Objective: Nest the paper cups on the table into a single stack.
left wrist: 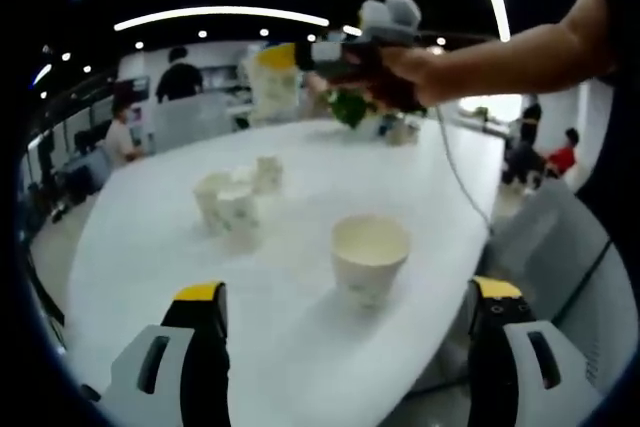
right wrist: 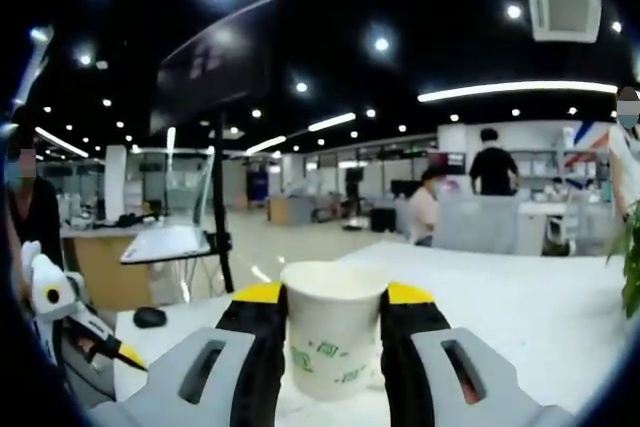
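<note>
A white paper cup [left wrist: 370, 257] stands upright on the white table [left wrist: 150, 277], just ahead of my left gripper [left wrist: 345, 295], whose jaws are wide open and empty on either side of it. Farther left is a small cluster of paper cups [left wrist: 230, 209], with another cup [left wrist: 268, 173] behind them. My right gripper [right wrist: 333, 299] is shut on a white paper cup with green print [right wrist: 333, 342] and holds it upright above the table [right wrist: 520, 317]. In the left gripper view a person's hand holds the right gripper [left wrist: 300, 59] high over the far end, with the blurred held cup [left wrist: 273, 89] in it.
A green plant [left wrist: 350, 107] stands at the table's far end, and its leaves [right wrist: 630, 257] reach the right gripper view's edge. A cable [left wrist: 455, 172] hangs from the raised gripper. People sit and stand in the office behind. A grey chair [left wrist: 560, 247] is beside the table's right edge.
</note>
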A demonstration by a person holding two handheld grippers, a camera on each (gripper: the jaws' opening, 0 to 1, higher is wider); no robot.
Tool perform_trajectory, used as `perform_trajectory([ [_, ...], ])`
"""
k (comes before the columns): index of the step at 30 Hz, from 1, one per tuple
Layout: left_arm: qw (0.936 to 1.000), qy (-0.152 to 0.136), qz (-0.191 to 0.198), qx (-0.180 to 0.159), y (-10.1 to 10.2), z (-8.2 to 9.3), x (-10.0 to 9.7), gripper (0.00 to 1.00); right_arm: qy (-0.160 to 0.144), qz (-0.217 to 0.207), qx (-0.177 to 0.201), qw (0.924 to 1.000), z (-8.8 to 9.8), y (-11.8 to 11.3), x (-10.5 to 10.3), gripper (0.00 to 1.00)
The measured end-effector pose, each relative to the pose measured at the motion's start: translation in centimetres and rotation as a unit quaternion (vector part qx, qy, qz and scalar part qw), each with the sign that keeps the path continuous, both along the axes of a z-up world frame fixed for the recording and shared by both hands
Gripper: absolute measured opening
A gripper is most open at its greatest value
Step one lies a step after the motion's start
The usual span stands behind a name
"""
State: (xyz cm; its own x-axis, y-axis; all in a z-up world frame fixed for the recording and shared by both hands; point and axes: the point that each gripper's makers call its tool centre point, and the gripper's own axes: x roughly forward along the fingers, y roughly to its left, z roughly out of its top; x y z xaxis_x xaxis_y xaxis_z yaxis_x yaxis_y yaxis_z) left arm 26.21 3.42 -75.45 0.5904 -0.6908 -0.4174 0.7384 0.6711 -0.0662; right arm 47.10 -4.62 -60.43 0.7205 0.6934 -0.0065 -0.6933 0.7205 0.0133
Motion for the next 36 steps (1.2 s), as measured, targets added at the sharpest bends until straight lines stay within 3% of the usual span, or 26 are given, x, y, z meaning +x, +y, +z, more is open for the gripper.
perform_trajectory([
  [19,0.9998,-0.009,0.010,-0.014,0.2,0.6,0.4,1.00,-0.008,0.031,-0.011,0.9994,-0.7,0.7,-3.6,0.34],
  [27,0.9998,-0.016,0.011,-0.009,0.3,0.7,0.6,1.00,-0.003,0.034,-0.005,0.9994,-1.3,0.6,-4.2,0.34],
  [31,0.9992,-0.033,0.019,-0.006,0.7,1.0,1.1,1.00,0.001,0.034,-0.002,0.9994,-1.5,0.6,-4.5,0.34],
  [36,0.9992,-0.028,0.028,0.007,1.1,0.6,1.2,1.00,0.003,0.036,0.000,0.9993,-1.7,0.7,-5.0,0.34],
])
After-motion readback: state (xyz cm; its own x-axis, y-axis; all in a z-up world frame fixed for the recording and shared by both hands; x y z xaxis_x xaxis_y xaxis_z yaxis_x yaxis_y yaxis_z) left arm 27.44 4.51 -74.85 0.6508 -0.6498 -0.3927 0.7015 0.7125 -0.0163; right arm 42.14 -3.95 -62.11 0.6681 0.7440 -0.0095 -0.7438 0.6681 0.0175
